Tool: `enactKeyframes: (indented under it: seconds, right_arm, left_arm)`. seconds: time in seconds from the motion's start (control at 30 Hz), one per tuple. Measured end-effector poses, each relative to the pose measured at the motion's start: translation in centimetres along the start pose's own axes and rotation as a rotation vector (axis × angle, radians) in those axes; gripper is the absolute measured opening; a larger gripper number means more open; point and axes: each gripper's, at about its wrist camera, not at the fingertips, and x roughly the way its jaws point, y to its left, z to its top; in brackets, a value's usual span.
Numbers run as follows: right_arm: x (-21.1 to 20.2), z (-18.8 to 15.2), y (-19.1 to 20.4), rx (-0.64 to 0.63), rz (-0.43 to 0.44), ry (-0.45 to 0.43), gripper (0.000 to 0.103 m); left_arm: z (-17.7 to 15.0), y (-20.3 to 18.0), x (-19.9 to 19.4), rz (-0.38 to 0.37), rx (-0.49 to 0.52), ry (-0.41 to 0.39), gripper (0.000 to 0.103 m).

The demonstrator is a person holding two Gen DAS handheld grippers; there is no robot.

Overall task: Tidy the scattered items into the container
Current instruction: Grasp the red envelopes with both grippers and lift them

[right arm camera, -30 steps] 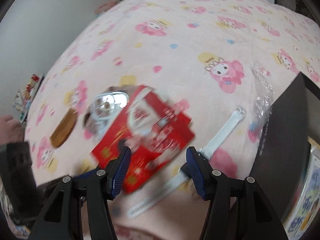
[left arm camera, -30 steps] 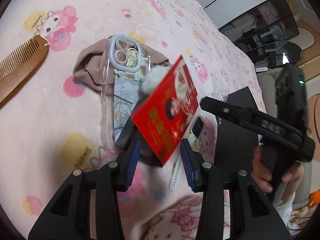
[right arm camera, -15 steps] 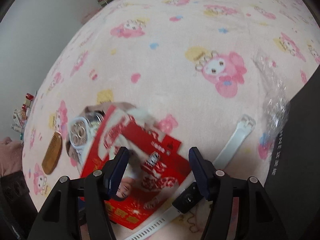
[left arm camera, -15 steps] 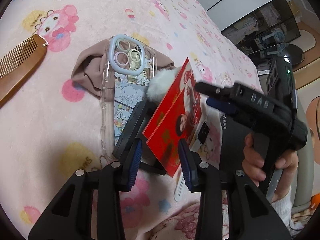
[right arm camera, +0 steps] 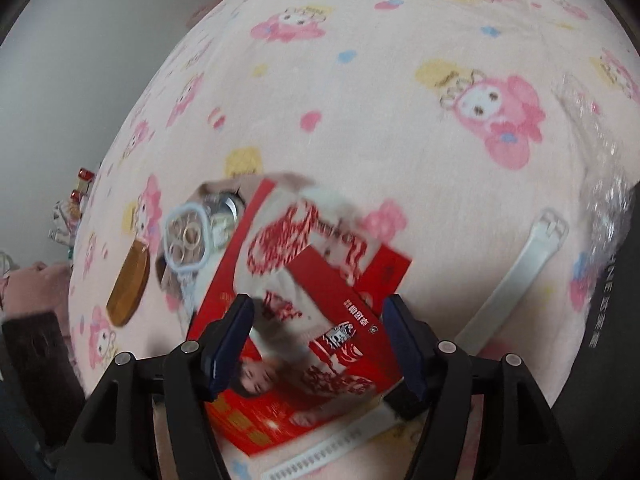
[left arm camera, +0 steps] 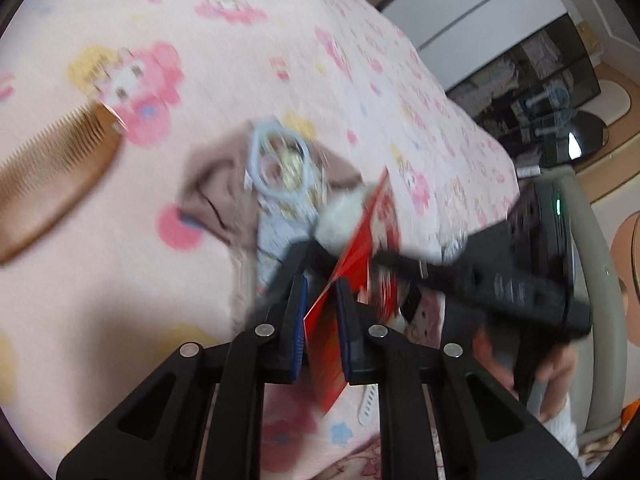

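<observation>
1. Your left gripper (left arm camera: pixel 322 304) has its jaws nearly pressed together, pinching the lower edge of the red envelope (left arm camera: pixel 362 240); the blue pads sit against both faces of the paper.
2. The red envelope stands tilted on edge in that grip, lifted above the pink blanket (left arm camera: pixel 120 280) on the bed, with its upper corner beside a white fluffy pompom (left arm camera: pixel 344 216).
3. Your right gripper (right arm camera: pixel 320 344) has its jaws spread wide and opening further; the red envelope (right arm camera: pixel 320 320) lies between them, but neither pad presses on it.
4. In the left wrist view, the right gripper (left arm camera: pixel 404 260) reaches in from the right, its tips by the envelope's far side; blur hides whether they touch.
5. Behind the envelope lies a clear phone case (left arm camera: pixel 280 184) with a pale blue camera ring, resting on a beige cloth (left arm camera: pixel 220 192).
6. A wooden comb (left arm camera: pixel 52 176) lies well apart at the far left on the blanket.
7. A white watch strap (right arm camera: pixel 516 272) lies on the blanket to the right of the envelope, running toward the near edge under your right gripper.
8. The black box (right arm camera: pixel 608 320) sits at the right edge, with crinkled clear plastic (right arm camera: pixel 600 168) against its far side.
</observation>
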Motion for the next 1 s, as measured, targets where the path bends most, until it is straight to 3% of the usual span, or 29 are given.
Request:
enactKeyframes:
  seconds: [0.07,0.13,0.3,0.37,0.43,0.63,0.87,1.0]
  right_arm:
    - [0.1,-0.7,0.2,0.002,0.044,0.041,0.065]
    - [-0.3,-1.8,1.2,-0.030,0.069,0.062,0.065]
    - [-2.7,-1.1,2.8,-0.123,-0.042,-0.071,0.065]
    - [-2.9,0.1,2.4,-0.117,-0.084,-0.116,0.065]
    - [-2.1,1.7,1.4,-0.088,-0.084,-0.118,0.065]
    - [0.9,2.2,0.3,-0.012,0.015,-0.054,0.065]
    - [1.5,-3.0,1.8,-0.009,0.191,0.110,0.065]
    - [0.5,-3.8,3.5,-0.085,0.118,0.080,0.065]
  left_arm:
    - [0.5,0.7,-0.8,0.022,-0.005,-0.022,0.013]
    - [0.6,1.4,-0.9,-0.002,-0.019,0.000,0.014]
    - [-0.8,2.0,-0.7,0.007,-0.025,0.052,0.025]
    - [-1.7,2.3,-0.6,-0.005,-0.041,0.061,0.034]
    - [-2.4,2.5,-0.4,-0.014,-0.048,0.066,0.037]
    - [-3.8,3.0,-0.1,-0.024,-0.044,0.090,0.037]
    - [-3.2,3.8,-1.3,0.003,-0.072,0.034,0.037]
    - [-3.0,4.1,-1.4,0.010,-0.066,0.030,0.037]
